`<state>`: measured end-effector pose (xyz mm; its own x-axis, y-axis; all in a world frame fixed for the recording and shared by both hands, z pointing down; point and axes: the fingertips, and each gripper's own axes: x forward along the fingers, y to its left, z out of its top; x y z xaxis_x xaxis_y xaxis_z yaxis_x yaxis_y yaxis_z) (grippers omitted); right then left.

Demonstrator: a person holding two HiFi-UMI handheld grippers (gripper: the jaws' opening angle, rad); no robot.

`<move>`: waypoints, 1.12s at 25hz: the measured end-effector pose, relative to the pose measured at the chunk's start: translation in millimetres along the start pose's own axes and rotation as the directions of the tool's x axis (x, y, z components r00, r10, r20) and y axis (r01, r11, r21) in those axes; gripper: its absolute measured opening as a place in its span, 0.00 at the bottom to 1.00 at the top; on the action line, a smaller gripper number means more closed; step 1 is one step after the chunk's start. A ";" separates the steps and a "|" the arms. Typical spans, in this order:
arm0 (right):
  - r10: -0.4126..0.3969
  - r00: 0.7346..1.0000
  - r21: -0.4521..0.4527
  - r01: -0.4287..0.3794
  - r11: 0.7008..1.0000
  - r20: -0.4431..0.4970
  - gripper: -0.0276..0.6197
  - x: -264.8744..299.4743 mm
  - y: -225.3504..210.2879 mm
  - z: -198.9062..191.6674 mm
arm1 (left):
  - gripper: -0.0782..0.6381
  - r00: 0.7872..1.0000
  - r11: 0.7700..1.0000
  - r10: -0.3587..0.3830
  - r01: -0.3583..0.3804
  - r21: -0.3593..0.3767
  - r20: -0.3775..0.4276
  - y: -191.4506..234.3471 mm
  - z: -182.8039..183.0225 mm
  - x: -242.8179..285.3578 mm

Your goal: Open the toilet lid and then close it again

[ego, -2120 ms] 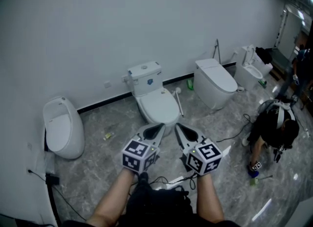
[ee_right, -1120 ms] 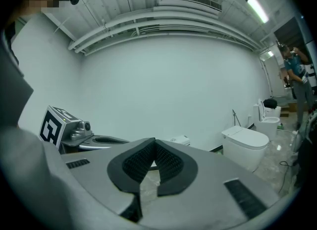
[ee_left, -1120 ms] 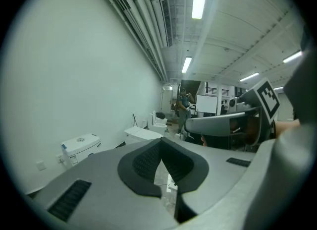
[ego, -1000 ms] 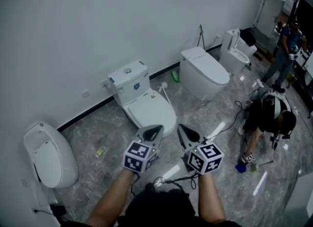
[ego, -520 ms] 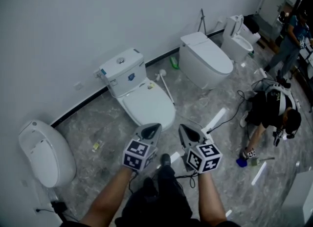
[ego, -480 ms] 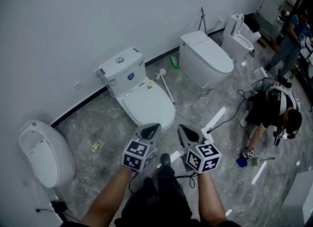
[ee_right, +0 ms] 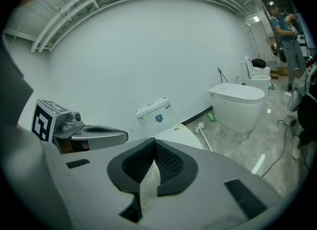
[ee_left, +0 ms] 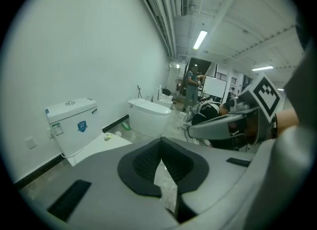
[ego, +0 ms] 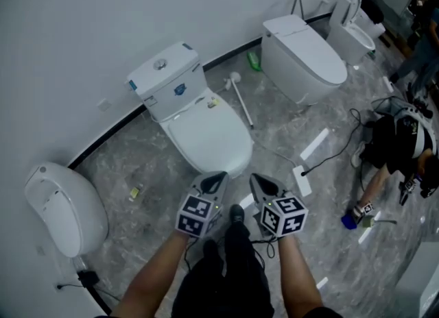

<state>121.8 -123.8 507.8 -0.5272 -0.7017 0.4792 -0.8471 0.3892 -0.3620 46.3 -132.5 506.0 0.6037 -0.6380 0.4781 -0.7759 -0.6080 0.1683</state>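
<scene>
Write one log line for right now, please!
toilet lid: closed | left tongs: shut, empty | right tongs: shut, empty | contact: none

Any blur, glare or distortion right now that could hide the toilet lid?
Head view: dim, evenly lit, toilet lid clear, no glare. Left gripper view: strong fisheye, black corners, ceiling lights blown out. Right gripper view: same fisheye, only part of the lid shows.

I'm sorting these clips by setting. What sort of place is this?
Probably a test or demo hall, not a working bathroom. A cistern toilet, a tankless toilet and a third toilet stand unscreened along one bare wall, and another person crouches on the open floor nearby.
</scene>
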 end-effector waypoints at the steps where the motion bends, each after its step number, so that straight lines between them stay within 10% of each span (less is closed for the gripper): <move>1: -0.009 1.000 0.012 0.009 1.000 -0.014 0.06 8.1 -8.0 -8.1 | 0.12 1.000 1.000 0.006 -0.006 -0.008 -0.015 4.5 -9.1 8.5; 15: -0.064 0.981 0.129 0.089 0.988 -0.181 0.07 124.9 -100.3 -126.9 | 0.12 0.985 0.992 0.043 -0.061 -0.107 -0.167 62.3 -136.9 104.8; 28: -0.086 0.975 0.270 0.141 0.952 -0.205 0.43 187.9 -144.4 -192.8 | 0.12 0.971 0.985 0.035 -0.073 -0.153 -0.236 81.0 -204.7 144.2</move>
<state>132.0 -196.7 804.2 -0.4550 -0.5952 0.6624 -0.8628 0.1104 -0.4934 33.0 -176.9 765.0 0.5158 -0.5293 0.6736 -0.8367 -0.4803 0.2632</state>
